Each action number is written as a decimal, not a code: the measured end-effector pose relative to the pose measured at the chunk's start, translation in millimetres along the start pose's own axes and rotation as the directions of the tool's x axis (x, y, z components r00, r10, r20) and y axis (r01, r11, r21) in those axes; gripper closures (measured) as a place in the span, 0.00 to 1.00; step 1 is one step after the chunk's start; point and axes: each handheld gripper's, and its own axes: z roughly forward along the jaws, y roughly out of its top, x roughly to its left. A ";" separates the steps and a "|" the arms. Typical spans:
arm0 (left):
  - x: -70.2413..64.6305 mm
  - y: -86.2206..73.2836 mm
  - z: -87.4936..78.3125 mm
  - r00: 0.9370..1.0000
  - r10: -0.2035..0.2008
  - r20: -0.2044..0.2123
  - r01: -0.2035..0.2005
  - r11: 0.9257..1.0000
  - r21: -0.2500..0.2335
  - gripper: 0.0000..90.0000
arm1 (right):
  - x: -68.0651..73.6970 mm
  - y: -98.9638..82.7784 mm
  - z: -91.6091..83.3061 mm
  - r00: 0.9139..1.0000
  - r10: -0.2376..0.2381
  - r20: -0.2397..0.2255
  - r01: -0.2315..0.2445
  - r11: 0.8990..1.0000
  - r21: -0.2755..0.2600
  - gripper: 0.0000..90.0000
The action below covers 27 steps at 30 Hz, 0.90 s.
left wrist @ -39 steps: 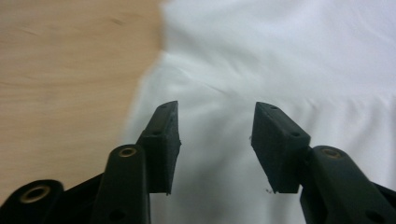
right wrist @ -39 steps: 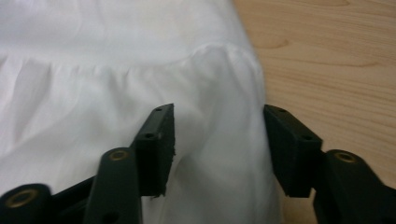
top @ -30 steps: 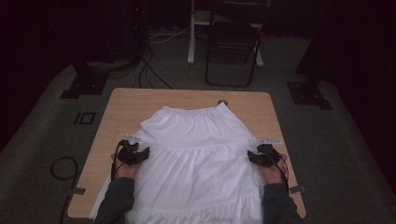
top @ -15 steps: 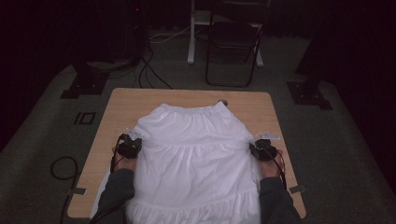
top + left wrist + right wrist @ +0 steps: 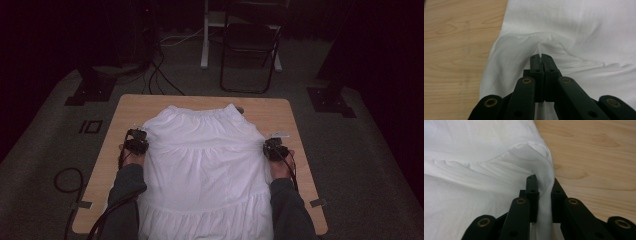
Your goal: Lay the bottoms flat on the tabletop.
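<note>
A white tiered skirt [image 5: 205, 165] lies flat on the wooden table [image 5: 130, 107], waistband at the far end. My left gripper [image 5: 138, 136] is at the skirt's left edge. In the left gripper view its jaws [image 5: 541, 56] are pressed together on a pinch of the white fabric [image 5: 579, 30]. My right gripper [image 5: 272, 142] is at the skirt's right edge. Its jaws [image 5: 544, 180] have just been closing, and a thick fold of the fabric [image 5: 474, 145] is squeezed between them.
A small dark object [image 5: 240, 109] sits at the far edge of the table by the waistband. A folding chair [image 5: 250, 50] and cables [image 5: 160, 75] are on the floor beyond the table. Black stand bases [image 5: 90, 90] [image 5: 330, 100] flank it.
Both grippers have slid along the skirt's side edges away from the person. Their jaws stood apart a second ago and have closed onto the fabric edges.
</note>
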 end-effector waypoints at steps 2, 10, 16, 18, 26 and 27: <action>-6.8 3.0 0.9 1.000 0.011 0.011 -0.011 1.000 -0.004 0.99 | -5.4 -0.8 0.4 1.000 0.013 0.014 -0.013 1.000 -0.002 0.92; -21.5 6.5 -2.8 0.997 0.023 0.073 -0.021 0.999 -0.026 0.85 | -19.2 -4.8 -1.1 0.997 0.069 0.037 -0.069 0.998 -0.002 0.84; -13.7 -1.3 -28.0 0.979 0.051 0.198 -0.032 0.994 -0.100 0.70 | -25.6 -8.9 -18.5 0.997 0.071 -0.040 -0.071 0.997 -0.015 0.67; -10.8 -6.3 -36.4 0.972 0.055 0.230 -0.027 0.992 -0.120 0.69 | -25.4 -11.4 -29.3 0.997 0.053 -0.055 -0.055 0.998 -0.038 0.65; 1.8 -44.3 -77.8 0.961 0.054 0.271 -0.008 0.985 -0.170 0.66 | -20.3 -31.7 -71.8 0.998 -0.008 -0.066 0.002 0.996 -0.089 0.66; 2.9 -49.2 -83.2 0.965 0.071 0.252 -0.027 0.984 -0.174 0.66 | -19.6 -36.2 -75.6 0.998 -0.017 -0.065 0.011 0.995 -0.094 0.66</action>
